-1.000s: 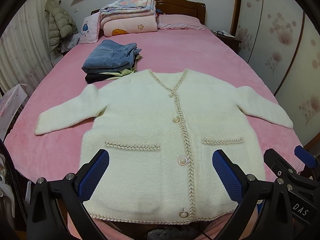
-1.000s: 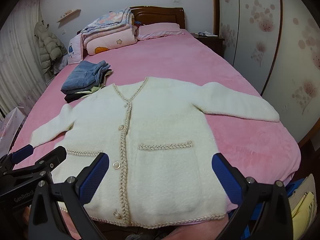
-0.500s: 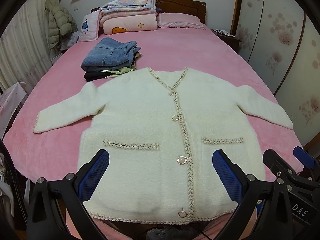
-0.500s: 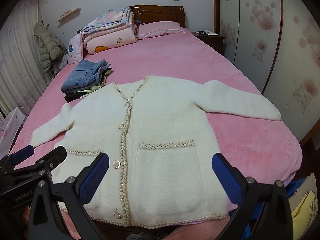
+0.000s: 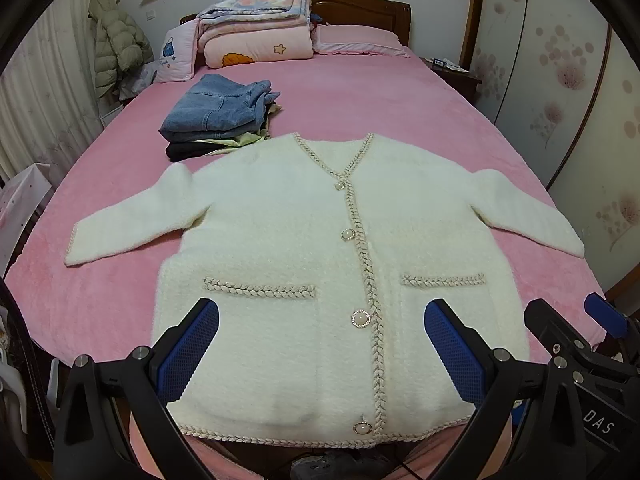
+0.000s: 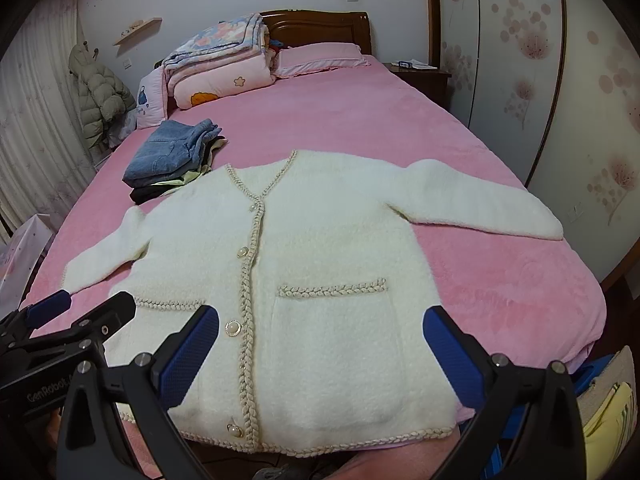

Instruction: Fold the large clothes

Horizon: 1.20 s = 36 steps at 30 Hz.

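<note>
A cream fleece cardigan [image 5: 288, 240] with braided trim, pearl buttons and two pockets lies flat, front up and buttoned, on the pink bed [image 5: 380, 104]; both sleeves are spread out to the sides. It also shows in the right wrist view [image 6: 332, 248]. My left gripper [image 5: 320, 344] is open and empty, hovering above the cardigan's lower hem. My right gripper [image 6: 320, 346] is open and empty too, over the hem and the right pocket. Each gripper shows at the edge of the other's view.
A stack of folded clothes with jeans on top [image 5: 220, 114] lies just beyond the cardigan's left shoulder. Folded quilts [image 5: 256, 28] and pillows [image 5: 356, 40] sit at the headboard. A nightstand [image 6: 420, 76] and wardrobe doors stand on the right, a puffer coat [image 5: 116, 40] on the left.
Both views have shifted slightly, with the cardigan sitting a little further up in the frames. Both grippers stay open; the cardigan has not moved.
</note>
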Motion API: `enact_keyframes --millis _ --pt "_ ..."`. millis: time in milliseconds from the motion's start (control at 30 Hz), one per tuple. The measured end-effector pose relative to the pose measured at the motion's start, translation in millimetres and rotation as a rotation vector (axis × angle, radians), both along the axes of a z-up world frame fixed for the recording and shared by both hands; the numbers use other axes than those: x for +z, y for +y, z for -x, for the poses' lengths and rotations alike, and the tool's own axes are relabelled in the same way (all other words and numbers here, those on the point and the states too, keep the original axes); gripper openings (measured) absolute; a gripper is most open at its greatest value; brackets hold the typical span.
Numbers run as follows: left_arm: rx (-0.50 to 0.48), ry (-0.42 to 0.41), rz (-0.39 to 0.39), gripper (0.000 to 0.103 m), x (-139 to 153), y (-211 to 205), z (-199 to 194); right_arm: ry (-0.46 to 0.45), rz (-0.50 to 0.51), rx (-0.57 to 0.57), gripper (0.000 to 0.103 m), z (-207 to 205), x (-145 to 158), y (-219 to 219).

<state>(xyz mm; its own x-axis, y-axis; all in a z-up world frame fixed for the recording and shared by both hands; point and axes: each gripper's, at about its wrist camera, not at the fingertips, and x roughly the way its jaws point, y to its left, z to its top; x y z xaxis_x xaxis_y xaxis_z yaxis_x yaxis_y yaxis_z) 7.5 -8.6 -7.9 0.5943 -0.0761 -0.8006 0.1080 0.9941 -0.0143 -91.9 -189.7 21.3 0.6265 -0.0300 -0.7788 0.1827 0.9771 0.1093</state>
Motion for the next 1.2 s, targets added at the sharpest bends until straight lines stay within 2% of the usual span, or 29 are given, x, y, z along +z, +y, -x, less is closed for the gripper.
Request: enact_keyframes --millis 867,1000,1100,1200 --pt "-0.024 0.024 -0.002 0.102 0.9 -13.3 0.1 -0.015 -0.010 -0.011 0.102 4.4 5.4 -2.6" --pt "-0.028 0.017 -0.001 0.102 5.4 -17.0 0.8 -0.032 -0.012 -0.017 0.102 8.7 11.1 -10.0" --pt "-0.034 -0.002 0.030 0.102 12.3 -19.6 2.6 -0.045 -0.015 -0.020 0.102 12.8 15.7 -14.6" --pt "-0.028 -0.029 0.004 0.102 19.1 -24.2 2.8 -0.057 -0.014 -0.024 0.102 14.6 19.6 -19.8"
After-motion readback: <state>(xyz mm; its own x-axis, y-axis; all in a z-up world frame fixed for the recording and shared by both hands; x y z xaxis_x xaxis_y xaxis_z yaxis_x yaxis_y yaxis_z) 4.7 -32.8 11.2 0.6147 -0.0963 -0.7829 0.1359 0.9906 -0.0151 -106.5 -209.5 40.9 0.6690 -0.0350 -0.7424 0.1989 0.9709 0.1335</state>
